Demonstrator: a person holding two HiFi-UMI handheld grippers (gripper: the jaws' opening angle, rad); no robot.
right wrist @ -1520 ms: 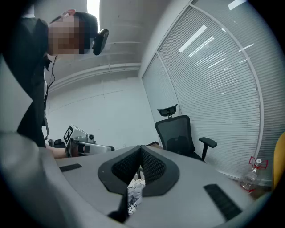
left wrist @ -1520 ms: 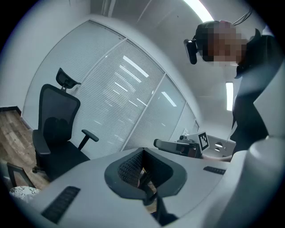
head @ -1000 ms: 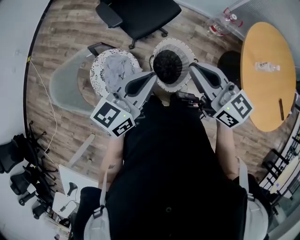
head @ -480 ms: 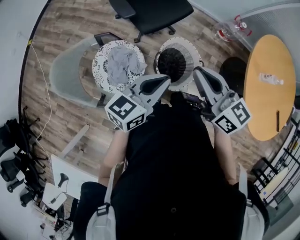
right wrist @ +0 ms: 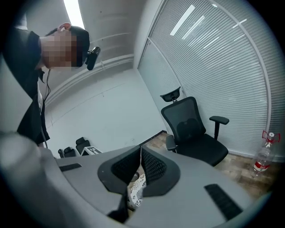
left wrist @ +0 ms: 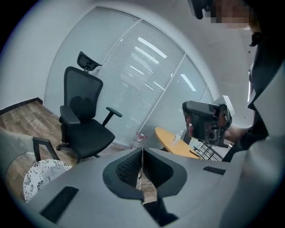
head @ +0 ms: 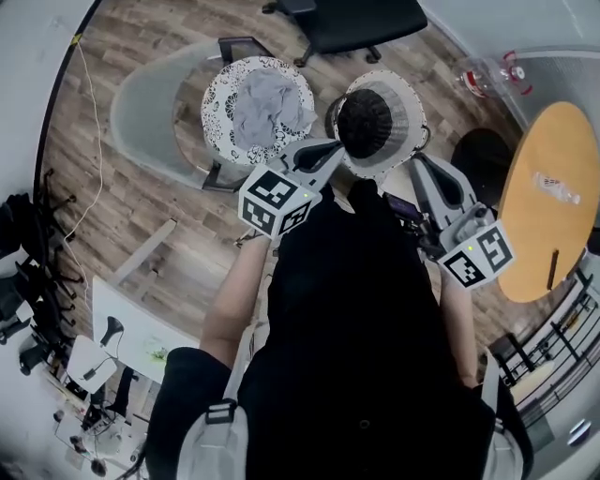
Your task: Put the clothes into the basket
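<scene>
Both claws are pressed together and pinch nothing: left claw point(head: 328, 151), right claw point(head: 421, 167). Judged step: approach, no garment taken yet.

Count:
- Two baskets on the floor.
- One grey garment point(head: 265, 101) in the patterned basket point(head: 217, 101).
- One dark heap point(head: 365, 123) in the white basket point(head: 409, 90).

Next, you must spread a claw and lower it onto cloth.

Clothes point(head: 265, 101) in left basket point(head: 218, 105); second basket point(head: 406, 105) just right, maybe holding garment point(head: 364, 122); chair point(head: 366, 21) behind; table point(head: 539, 239) far right.
</scene>
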